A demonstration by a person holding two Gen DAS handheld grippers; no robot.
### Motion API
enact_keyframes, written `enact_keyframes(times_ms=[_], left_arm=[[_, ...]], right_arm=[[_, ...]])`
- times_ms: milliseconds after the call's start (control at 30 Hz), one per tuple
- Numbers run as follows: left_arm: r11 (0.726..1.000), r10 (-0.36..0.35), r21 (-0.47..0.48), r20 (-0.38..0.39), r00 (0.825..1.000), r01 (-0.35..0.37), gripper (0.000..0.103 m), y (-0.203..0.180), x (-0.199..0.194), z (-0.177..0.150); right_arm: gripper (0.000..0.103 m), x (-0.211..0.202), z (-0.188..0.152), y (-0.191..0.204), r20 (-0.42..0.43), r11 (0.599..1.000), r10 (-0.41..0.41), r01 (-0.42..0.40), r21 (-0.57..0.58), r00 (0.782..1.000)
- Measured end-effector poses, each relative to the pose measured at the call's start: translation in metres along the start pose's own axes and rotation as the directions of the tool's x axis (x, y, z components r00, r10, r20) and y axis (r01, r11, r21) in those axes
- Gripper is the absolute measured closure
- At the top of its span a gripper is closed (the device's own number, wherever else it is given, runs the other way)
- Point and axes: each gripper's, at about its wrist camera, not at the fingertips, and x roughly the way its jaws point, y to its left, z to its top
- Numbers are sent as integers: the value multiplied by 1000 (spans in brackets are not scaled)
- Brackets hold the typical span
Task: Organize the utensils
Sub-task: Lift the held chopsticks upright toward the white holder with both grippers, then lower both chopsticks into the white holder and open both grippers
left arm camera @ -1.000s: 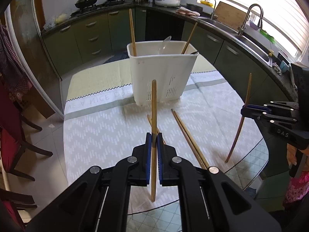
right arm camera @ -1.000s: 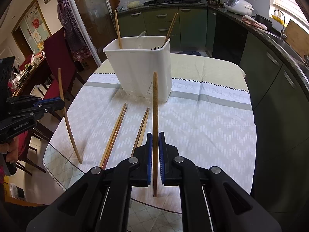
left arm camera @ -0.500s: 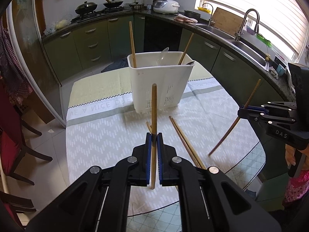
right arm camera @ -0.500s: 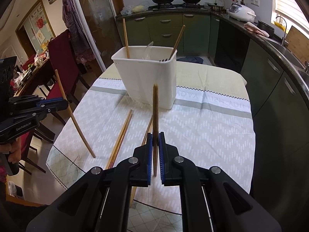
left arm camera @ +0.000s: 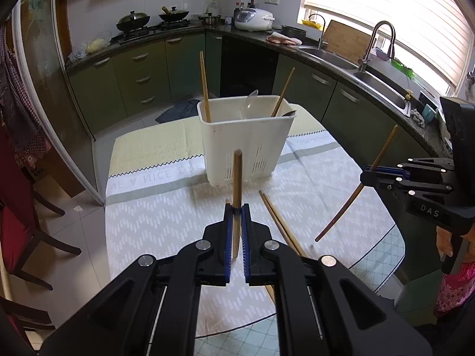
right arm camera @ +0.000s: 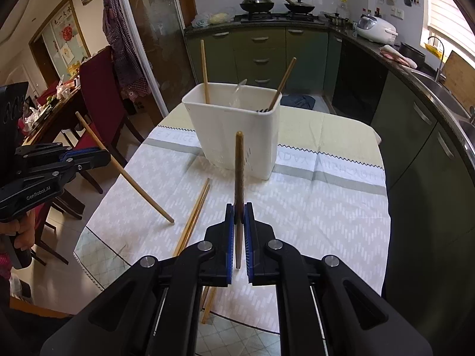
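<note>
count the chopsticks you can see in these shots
6: one in the left gripper, one in the right gripper, two standing in the white holder, two lying on the tablecloth. More may hide inside.

I am seeing the utensil holder [left arm camera: 245, 145] standing on the table [left arm camera: 154, 225], beyond both grippers. Two chopsticks [right arm camera: 204, 71] are leaning inside it, one at each end. A chopstick pair [right arm camera: 193, 216] is lying before it on the cloth.

Smooth wooden chopsticks [left arm camera: 236, 184], matt white plastic caddy [left arm camera: 246, 145], woven cloth tablecloth [left arm camera: 166, 210].
</note>
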Motion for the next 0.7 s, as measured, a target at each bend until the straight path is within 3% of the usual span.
enact_keyframes(times_ms=[467, 700], left_arm=[[1000, -13, 7, 63, 998, 12, 97, 2, -20, 22], [1000, -19, 25, 142, 990, 15, 97, -6, -48, 56]], right_arm=[[96, -7, 9, 0, 12, 1000, 7, -7, -12, 1000], [96, -37, 36, 3, 81, 1000, 19, -18, -21, 997]])
